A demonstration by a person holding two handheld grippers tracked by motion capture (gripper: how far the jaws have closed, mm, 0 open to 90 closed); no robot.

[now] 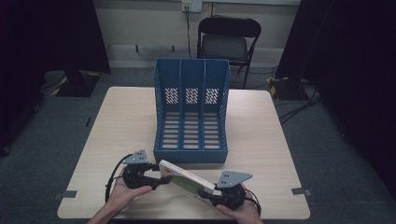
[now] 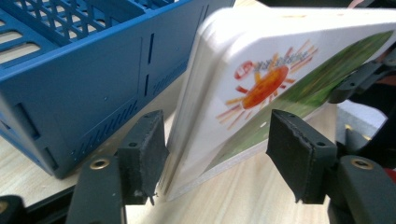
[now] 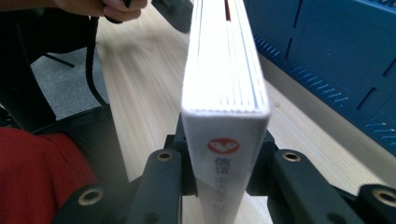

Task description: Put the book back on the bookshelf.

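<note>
A thick white book [image 1: 187,182] with a green cover and an orange sun picture [image 2: 261,84] stands tilted on its long edge near the table's front edge. My right gripper [image 1: 211,193] is shut on its spine end [image 3: 224,154], one jaw on each cover. At the book's other end my left gripper [image 1: 161,179] stands open astride it [image 2: 217,144]. Its left pad [image 2: 142,149] is close to the page edges, and its right pad [image 2: 292,149] is clear of the cover. Just behind the book is the blue three-slot file rack [image 1: 191,116], with all its slots empty.
The wooden table [image 1: 261,140] has bare room to the left and right of the rack. Beyond the table, on the grey floor, stands a black folding chair [image 1: 226,39]. The rack's front wall [image 2: 93,79] is close to the book's far side [image 3: 327,56].
</note>
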